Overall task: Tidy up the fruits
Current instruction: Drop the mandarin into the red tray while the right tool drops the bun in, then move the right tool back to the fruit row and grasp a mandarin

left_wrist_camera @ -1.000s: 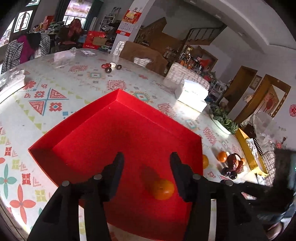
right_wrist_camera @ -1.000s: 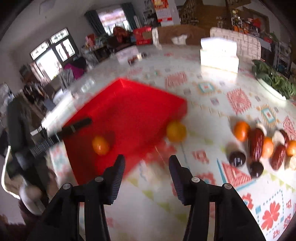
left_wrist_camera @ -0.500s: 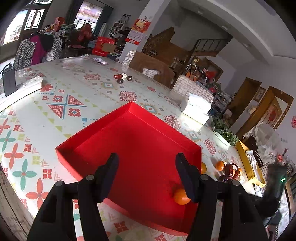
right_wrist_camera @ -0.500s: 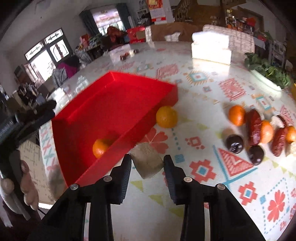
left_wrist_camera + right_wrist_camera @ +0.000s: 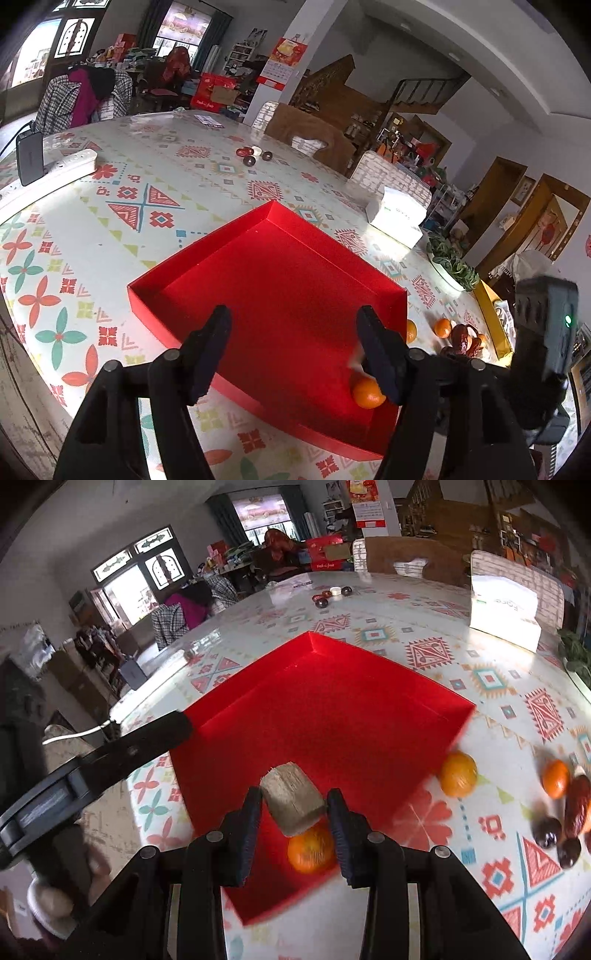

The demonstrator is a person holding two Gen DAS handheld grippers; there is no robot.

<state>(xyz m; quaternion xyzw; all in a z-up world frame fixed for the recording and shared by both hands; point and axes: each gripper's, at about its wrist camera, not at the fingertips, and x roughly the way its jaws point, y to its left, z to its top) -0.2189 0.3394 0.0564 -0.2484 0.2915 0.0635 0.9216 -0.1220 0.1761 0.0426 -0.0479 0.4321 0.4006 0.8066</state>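
Note:
A shallow red tray [image 5: 280, 254] [image 5: 343, 686] lies on the patterned table. One orange [image 5: 367, 393] [image 5: 311, 852] sits in its near corner. My right gripper [image 5: 294, 805] is shut on a tan, fibrous block [image 5: 293, 802] and holds it above the tray, over that orange. My left gripper [image 5: 293, 328] is open and empty above the tray's near edge. Another orange [image 5: 457, 774] lies just outside the tray's right wall. A third orange [image 5: 555, 778], red dates [image 5: 576, 805] and dark round fruits [image 5: 548, 832] lie further right.
A white tissue box [image 5: 504, 607] [image 5: 397, 216] stands at the far side of the table. A few small dark fruits [image 5: 253, 155] lie far off. A power strip [image 5: 48, 171] runs along the left edge. A green plant [image 5: 450, 264] is at the right.
My right gripper has closed on the tan block and carried it left, from the table beside the tray to above the tray. My left gripper has drawn back and up, still open.

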